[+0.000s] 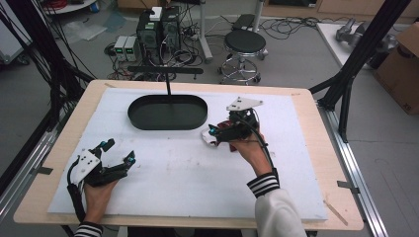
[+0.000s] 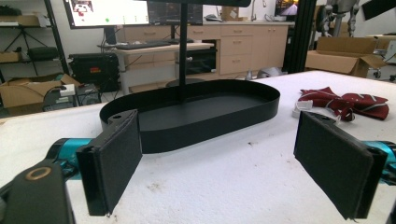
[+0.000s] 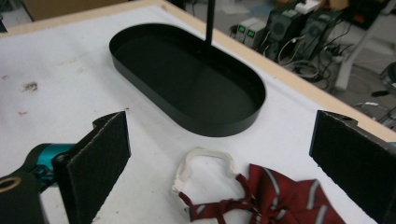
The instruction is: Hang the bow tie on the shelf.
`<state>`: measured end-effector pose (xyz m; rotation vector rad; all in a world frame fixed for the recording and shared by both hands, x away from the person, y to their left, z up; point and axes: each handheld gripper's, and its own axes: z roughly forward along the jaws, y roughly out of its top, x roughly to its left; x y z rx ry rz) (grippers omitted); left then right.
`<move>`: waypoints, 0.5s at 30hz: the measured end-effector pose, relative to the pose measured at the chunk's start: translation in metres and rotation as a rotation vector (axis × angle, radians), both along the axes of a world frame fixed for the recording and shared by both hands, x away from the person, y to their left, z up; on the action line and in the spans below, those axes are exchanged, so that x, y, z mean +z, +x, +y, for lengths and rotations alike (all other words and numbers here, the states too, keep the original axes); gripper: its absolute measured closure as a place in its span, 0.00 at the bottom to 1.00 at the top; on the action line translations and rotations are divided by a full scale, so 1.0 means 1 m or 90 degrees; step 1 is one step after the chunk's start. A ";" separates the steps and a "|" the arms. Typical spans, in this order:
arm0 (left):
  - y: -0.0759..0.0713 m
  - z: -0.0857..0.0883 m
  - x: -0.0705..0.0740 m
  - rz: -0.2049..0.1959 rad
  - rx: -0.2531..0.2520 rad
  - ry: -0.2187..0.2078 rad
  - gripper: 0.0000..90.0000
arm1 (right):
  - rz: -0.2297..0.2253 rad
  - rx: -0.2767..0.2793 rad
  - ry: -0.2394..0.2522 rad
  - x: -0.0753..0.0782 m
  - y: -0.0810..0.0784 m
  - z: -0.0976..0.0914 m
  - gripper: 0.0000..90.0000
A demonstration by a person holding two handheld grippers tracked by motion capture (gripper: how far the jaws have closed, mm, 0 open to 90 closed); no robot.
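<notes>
Hovering wide open, the right tool (image 3: 219,168) straddles the red bow tie (image 3: 275,198) below.

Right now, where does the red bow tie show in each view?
High view: bow tie right of centre, under the right gripper.
Left gripper view: far right, on the white mat.
Right gripper view: bottom centre, between the open jaws.
Shared landmark: black oval tray.

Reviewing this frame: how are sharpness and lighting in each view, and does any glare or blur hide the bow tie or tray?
High view: even light, soft overall; the right gripper partly covers the bow tie. Left gripper view: black tray sharp, near jaws slightly soft, bright monitor washed out. Right gripper view: bow tie and white strap clear, no glare; tray interior dark.
</notes>
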<state>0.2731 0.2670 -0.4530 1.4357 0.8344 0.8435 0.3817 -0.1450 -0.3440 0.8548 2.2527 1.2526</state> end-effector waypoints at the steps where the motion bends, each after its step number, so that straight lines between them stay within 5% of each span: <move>1: 0.000 0.000 0.000 0.000 0.000 0.000 0.17 | 0.000 0.000 0.000 0.000 0.000 0.000 0.05; 3: 0.000 0.000 0.000 0.000 0.000 0.000 0.17 | 0.023 -0.001 -0.013 -0.005 0.006 0.008 0.05; 4: 0.000 0.000 0.000 0.000 0.000 0.000 0.17 | 0.057 0.001 -0.032 -0.012 0.011 0.017 0.05; 7: 0.000 0.000 0.000 0.000 -0.001 -0.001 0.17 | 0.081 0.009 -0.051 -0.017 0.016 0.025 0.06; 10: 0.000 0.000 0.000 0.000 -0.002 -0.003 0.17 | 0.090 0.009 -0.086 -0.023 0.021 0.035 0.08; 11: 0.000 0.000 0.000 0.000 -0.003 -0.002 0.17 | 0.096 0.002 -0.099 -0.024 0.023 0.039 0.17; 15: 0.000 0.000 0.000 0.001 -0.003 -0.003 0.17 | 0.098 0.003 -0.114 -0.025 0.026 0.044 0.19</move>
